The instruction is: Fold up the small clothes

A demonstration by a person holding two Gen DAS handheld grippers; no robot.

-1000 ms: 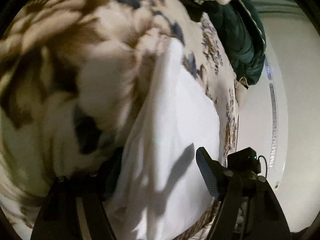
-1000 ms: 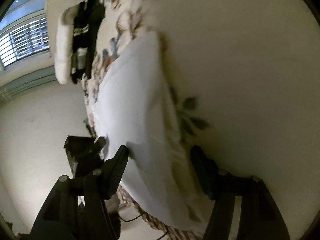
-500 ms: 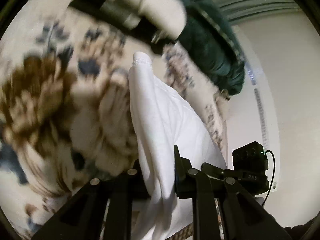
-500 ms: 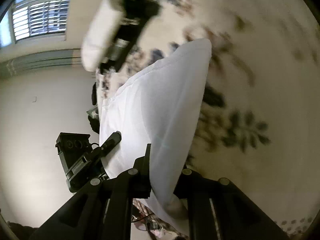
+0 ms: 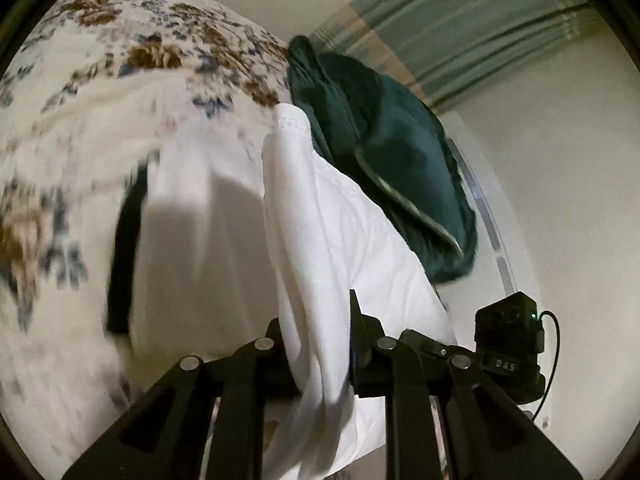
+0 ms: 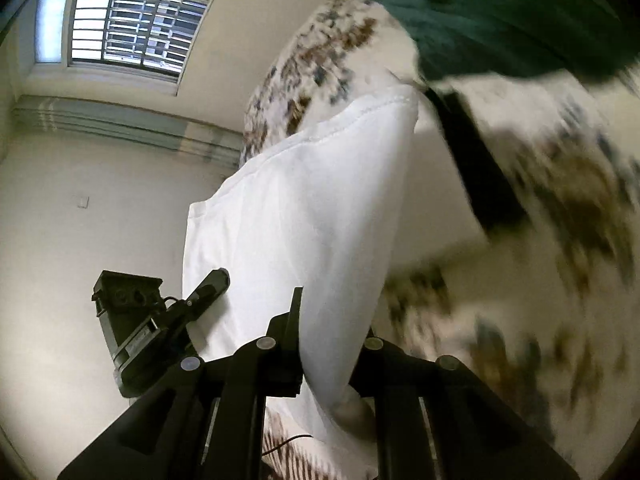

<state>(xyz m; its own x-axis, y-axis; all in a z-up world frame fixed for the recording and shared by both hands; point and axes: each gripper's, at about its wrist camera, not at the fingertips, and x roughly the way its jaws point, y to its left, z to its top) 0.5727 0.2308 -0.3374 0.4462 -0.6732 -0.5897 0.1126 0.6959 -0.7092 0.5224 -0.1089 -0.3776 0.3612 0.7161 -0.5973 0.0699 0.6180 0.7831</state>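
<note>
Within the last second both hand-held grippers, left (image 5: pixel 320 344) and right (image 6: pixel 328 340), closed from open onto the white garment (image 5: pixel 336 240), lifting its near edge off the floral bed (image 5: pixel 80 128), starting a fold.

White garment (image 5: pixel 344 240) lifted taut above floral bedspread, stitched hem farthest.

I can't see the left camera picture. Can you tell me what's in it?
The left gripper is pinching a white cloth that stretches away from it, lifted above a flowery blanket. A dark green garment lies bunched just past the cloth, and the right gripper shows at the cloth's other side.
</note>
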